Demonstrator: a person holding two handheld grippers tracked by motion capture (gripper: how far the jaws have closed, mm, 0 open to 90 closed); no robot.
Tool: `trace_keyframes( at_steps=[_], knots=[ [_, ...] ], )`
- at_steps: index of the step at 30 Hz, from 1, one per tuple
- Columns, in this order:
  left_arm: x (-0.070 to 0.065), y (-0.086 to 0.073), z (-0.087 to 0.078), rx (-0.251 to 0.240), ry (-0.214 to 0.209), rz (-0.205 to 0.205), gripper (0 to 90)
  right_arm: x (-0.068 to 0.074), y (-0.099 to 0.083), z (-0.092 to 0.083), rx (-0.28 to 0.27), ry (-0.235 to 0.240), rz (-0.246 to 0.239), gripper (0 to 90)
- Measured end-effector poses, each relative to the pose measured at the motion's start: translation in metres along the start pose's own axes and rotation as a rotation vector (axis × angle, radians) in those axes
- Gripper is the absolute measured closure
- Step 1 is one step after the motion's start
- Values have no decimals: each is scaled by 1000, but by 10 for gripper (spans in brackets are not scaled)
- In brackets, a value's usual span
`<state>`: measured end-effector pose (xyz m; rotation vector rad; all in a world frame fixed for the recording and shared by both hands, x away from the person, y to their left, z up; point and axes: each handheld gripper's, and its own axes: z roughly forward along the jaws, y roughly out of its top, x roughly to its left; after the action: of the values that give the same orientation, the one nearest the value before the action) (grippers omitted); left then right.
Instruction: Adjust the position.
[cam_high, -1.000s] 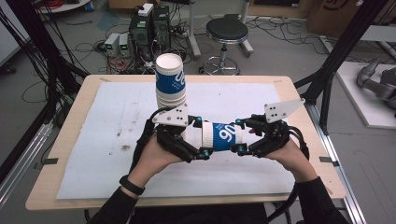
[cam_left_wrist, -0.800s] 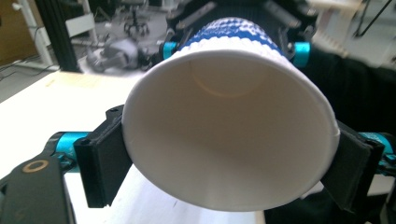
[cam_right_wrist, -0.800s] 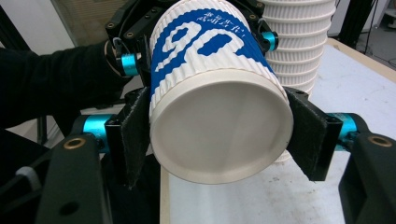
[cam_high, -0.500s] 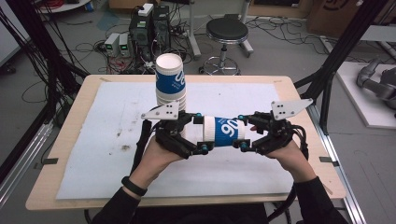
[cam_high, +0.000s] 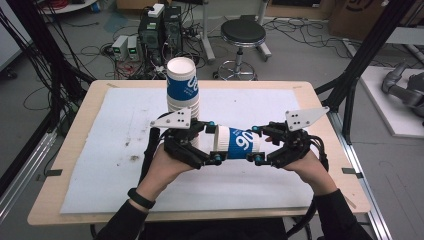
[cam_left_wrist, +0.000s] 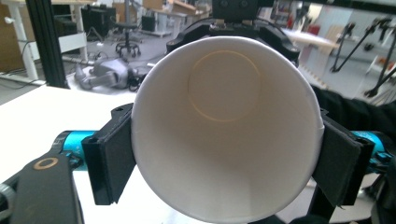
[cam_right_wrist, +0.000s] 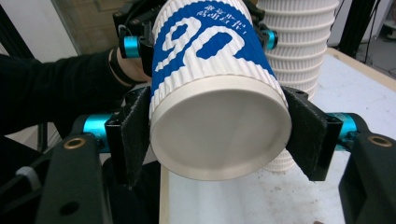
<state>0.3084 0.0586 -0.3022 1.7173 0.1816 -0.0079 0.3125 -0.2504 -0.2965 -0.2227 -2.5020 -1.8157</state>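
At the left of the high view, the person's left hand (cam_high: 162, 170) comes up over the near edge of the table (cam_high: 75, 145), a dark band on its wrist. It holds the left gripper (cam_high: 212, 145), which points to the right across the white mat (cam_high: 100, 165). Its jaws have just been closing, and they sit on either side of the open rim of a paper cup (cam_high: 239, 142). In the left gripper view the pads touch the rim on both sides, and the cup's (cam_left_wrist: 224, 126) white inside and round bottom face the camera.

Just behind the left gripper stands a stack of cups (cam_high: 183, 90), upright on the mat, white and ribbed with a blue band on the top one. The stack (cam_right_wrist: 299, 46) is also seen in the right gripper view, rising just beyond the held cup.

The cup lies on its side in the air above the mat, between the two grippers, with its rim to the left and its base to the right. Its blue print faces up.

At the right, the right gripper (cam_high: 260, 145) points left, its jaws clamped on the cup's base end. In the right gripper view both pads press the ribbed wall just above the base (cam_right_wrist: 219, 126). The right hand (cam_high: 312, 170) holds it from the near right.
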Motion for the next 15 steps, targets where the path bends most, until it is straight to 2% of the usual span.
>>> trace_keyframes(
  at_steps=[4,6,10,15],
  knots=[
    [-2,2,1,45,21,24,187,0,0,1,19,-15,3,227],
    [-2,2,1,45,21,25,186,1,1,-1,16,-22,6,206],
    [-3,3,1,77,27,35,190,1,2,-3,12,-32,9,204],
    [-5,5,5,118,32,53,193,2,1,6,83,-30,-6,205]
  ],
)
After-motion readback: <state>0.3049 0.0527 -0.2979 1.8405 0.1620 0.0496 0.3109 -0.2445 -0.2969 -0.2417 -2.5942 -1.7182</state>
